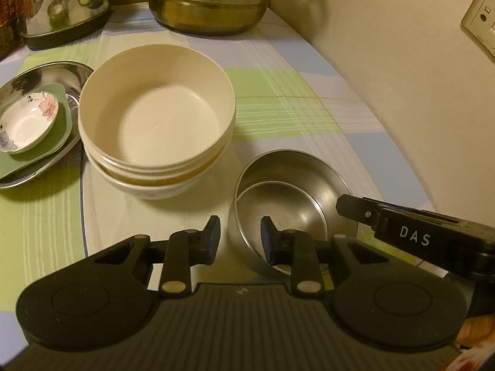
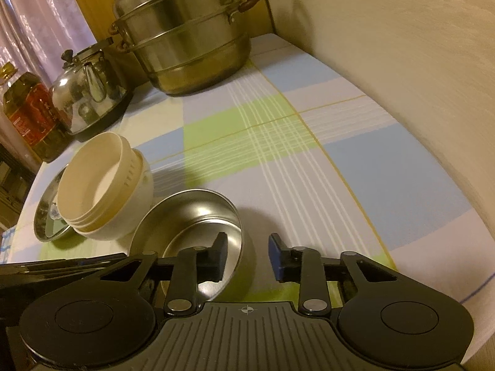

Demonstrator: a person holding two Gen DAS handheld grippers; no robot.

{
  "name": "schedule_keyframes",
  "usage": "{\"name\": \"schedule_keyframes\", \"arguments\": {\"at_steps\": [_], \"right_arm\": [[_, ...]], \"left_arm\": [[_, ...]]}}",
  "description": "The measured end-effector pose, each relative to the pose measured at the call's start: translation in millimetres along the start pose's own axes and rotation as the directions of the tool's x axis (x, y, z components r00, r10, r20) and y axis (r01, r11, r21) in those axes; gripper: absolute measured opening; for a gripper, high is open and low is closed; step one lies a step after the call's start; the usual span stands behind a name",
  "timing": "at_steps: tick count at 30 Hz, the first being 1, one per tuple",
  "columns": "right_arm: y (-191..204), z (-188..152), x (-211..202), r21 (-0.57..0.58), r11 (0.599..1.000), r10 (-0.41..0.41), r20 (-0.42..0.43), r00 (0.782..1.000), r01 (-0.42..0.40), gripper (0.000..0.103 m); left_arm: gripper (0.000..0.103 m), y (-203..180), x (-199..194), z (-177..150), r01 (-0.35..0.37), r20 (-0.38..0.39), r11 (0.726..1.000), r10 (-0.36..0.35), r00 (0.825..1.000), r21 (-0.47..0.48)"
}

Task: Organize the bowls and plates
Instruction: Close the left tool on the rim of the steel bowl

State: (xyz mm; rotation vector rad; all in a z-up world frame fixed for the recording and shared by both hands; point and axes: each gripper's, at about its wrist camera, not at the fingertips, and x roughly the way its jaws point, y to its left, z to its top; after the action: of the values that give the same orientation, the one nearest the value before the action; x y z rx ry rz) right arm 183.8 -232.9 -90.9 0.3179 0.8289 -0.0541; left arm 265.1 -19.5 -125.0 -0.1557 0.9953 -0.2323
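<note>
Checked cloth in green, blue and white covers the table (image 1: 294, 99), which runs up to a pale wall on the right. At the far left of the left wrist view a steel tray (image 1: 46, 71) holds a green plate (image 1: 62, 130) with a small flowered dish (image 1: 27, 123) on it. Just beside the tray stands a stack of cream bowls (image 1: 154, 117) — nested and upright. To the right of the stack, close but apart, a steel bowl (image 1: 294, 191) sits upright on the cloth. The left gripper (image 1: 240, 235) straddles the bowl's near-left rim, one finger outside and one inside, with a gap on either side, so its fingers are open and grip nothing. The right gripper (image 2: 247, 256) straddles the opposite rim of the same steel bowl (image 2: 185, 216) — left finger inside, right finger outside over the cloth, also parted and not pressing on the wall. Behind stand a kettle (image 2: 89, 89), an oil bottle (image 2: 31, 114) and a tiered steamer pot (image 2: 185, 40).
</note>
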Motion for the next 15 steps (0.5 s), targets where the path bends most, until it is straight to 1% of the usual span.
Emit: {"name": "schedule_keyframes", "arguments": {"at_steps": [1, 2, 4, 5, 7, 15], "right_arm": [[0.3, 0.7, 1.8, -0.002, 1.000, 0.000, -0.002, 1.000, 0.000, 0.023], [0.6, 1.1, 3.1, -0.003, 1.000, -0.001, -0.003, 1.000, 0.001, 0.021], [1.6, 1.7, 4.8, -0.005, 1.000, 0.001, -0.004, 1.000, -0.001, 0.014], [1.9, 2.1, 5.5, -0.006, 1.000, 0.002, -0.005, 1.000, -0.002, 0.013], [2.6, 2.0, 6.3, -0.006, 1.000, 0.005, -0.006, 1.000, -0.005, 0.010], [5.7, 1.2, 5.8, -0.010, 1.000, 0.000, -0.013, 1.000, 0.000, 0.008]], "left_arm": [[0.020, 0.3, 1.5, 0.2, -0.001, -0.003, 1.000, 0.001, 1.000, 0.000], [0.020, 0.8, 2.7, 0.4, -0.001, -0.005, 1.000, 0.001, 1.000, 0.002], [0.017, 1.4, 4.7, 0.4, -0.004, -0.005, 1.000, 0.004, 1.000, 0.007], [0.014, 1.6, 5.5, 0.5, -0.001, -0.005, 1.000, 0.001, 1.000, 0.009], [0.012, 2.1, 7.0, 0.6, 0.007, -0.009, 1.000, -0.007, 1.000, 0.011], [0.012, -0.2, 8.4, -0.7, 0.006, -0.006, 0.999, -0.006, 1.000, 0.033]]}}
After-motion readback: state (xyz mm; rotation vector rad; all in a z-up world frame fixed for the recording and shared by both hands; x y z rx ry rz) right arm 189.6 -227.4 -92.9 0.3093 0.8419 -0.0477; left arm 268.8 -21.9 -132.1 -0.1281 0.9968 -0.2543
